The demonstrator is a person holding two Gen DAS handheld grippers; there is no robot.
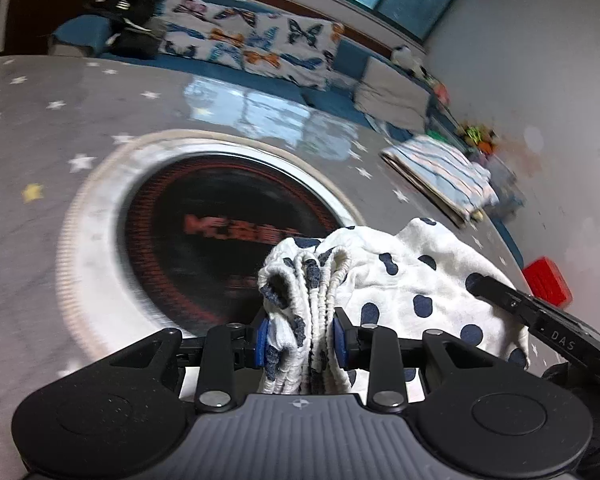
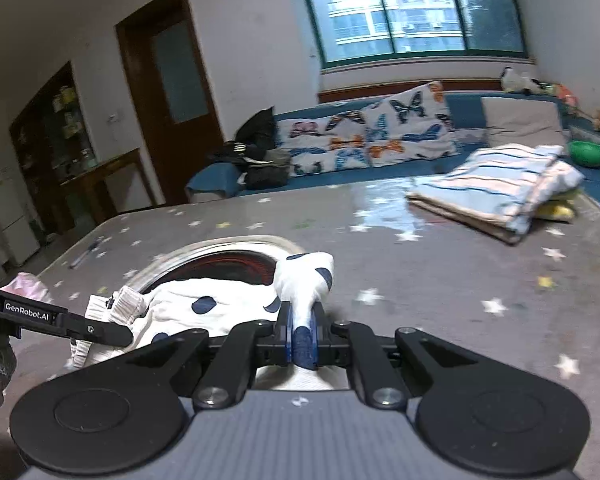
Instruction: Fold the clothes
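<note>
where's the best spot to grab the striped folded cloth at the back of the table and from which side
Take the striped folded cloth at its near stacked edge, which faces the grippers, coming in low across the star-print table. It lies flat in layers, so a pinch across that edge would probably catch all of them. Both grippers are busy now: the left gripper and right gripper each clamp the polka-dot garment.

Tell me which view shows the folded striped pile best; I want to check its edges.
The right wrist view: the striped pile sits sharp and whole. The left wrist view shows it blurred, slanted, near the table's edge.
</note>
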